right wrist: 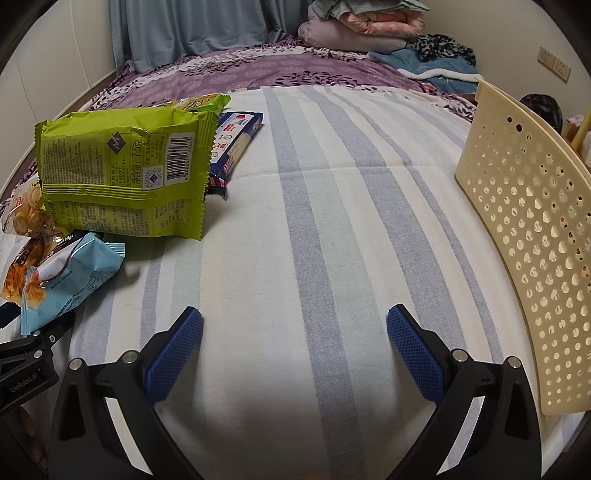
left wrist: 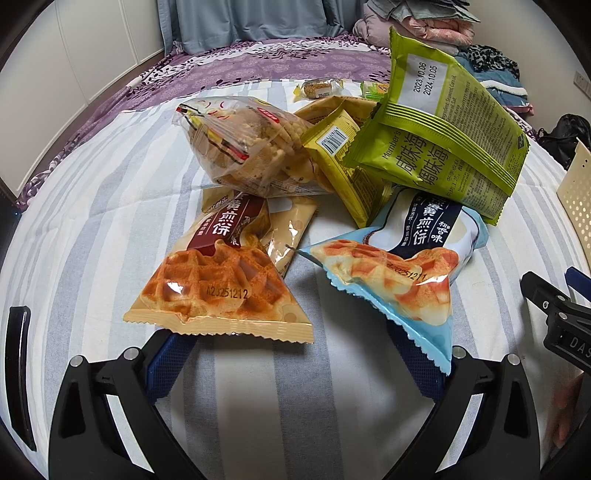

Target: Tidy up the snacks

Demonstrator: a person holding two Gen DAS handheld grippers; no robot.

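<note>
Both grippers' fingers point(right wrist: 184, 350) are gaping wide, holding nothing.
Waffle packet point(left wrist: 221, 291) is lying near: light, crinkly, fragile; pinch its crimped edge.

Your left gripper point(left wrist: 295, 354) is held low with its jaws spread wide and nothing between the pads. Your right gripper point(right wrist: 294, 354) sits alongside, jaws likewise parted and gripping nothing.

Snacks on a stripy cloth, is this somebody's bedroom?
Most likely a bedroom: the striped cloth lies over a bed with a purple floral cover, folded quilts are stacked behind, and a curtain hangs.
</note>
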